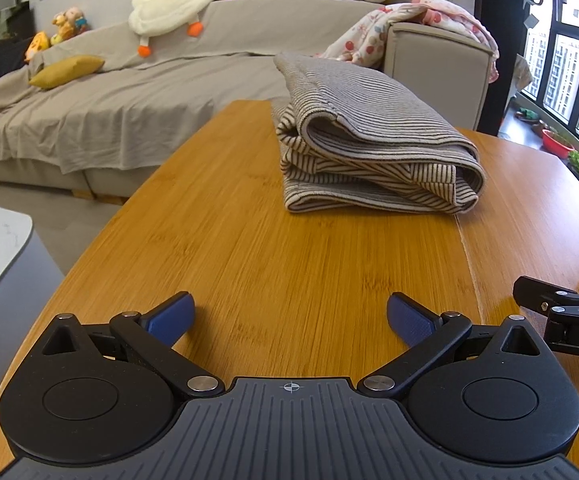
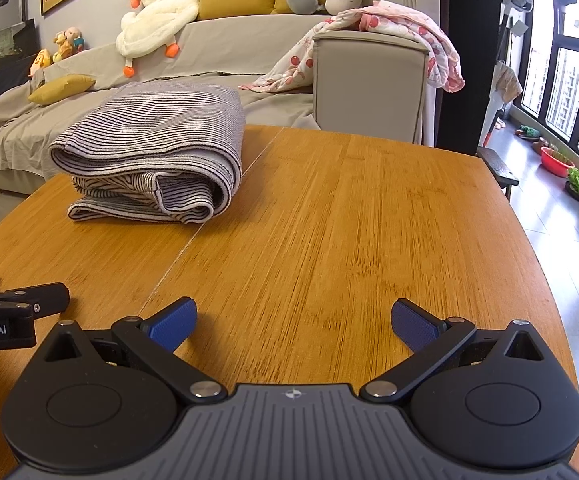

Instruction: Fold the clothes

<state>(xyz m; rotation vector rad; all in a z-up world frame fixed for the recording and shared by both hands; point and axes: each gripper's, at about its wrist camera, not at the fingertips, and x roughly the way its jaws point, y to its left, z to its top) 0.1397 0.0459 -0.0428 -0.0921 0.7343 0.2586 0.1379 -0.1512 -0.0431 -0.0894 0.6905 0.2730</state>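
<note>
Left gripper [image 1: 290, 320] spread wide, blue pads [image 1: 171, 318] well apart, holding nothing, hovering low above wooden table [image 1: 249, 248]. Right gripper [image 2: 293, 320] likewise splayed and bare over the same tabletop. Striped grey garment [image 1: 369, 140] lying folded in a thick stack on the table's far side, well apart from both grippers. Partial white lettering legible on gripper bodies: "DA" in left view, "obot.AI" in right view. Beyond the table, draped sofa [image 2: 217, 52] with plush goose [image 2: 157, 12].

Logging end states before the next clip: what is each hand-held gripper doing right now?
Left hand-held gripper: open, empty, above the bamboo table.
Right hand-held gripper: open, empty.
</note>
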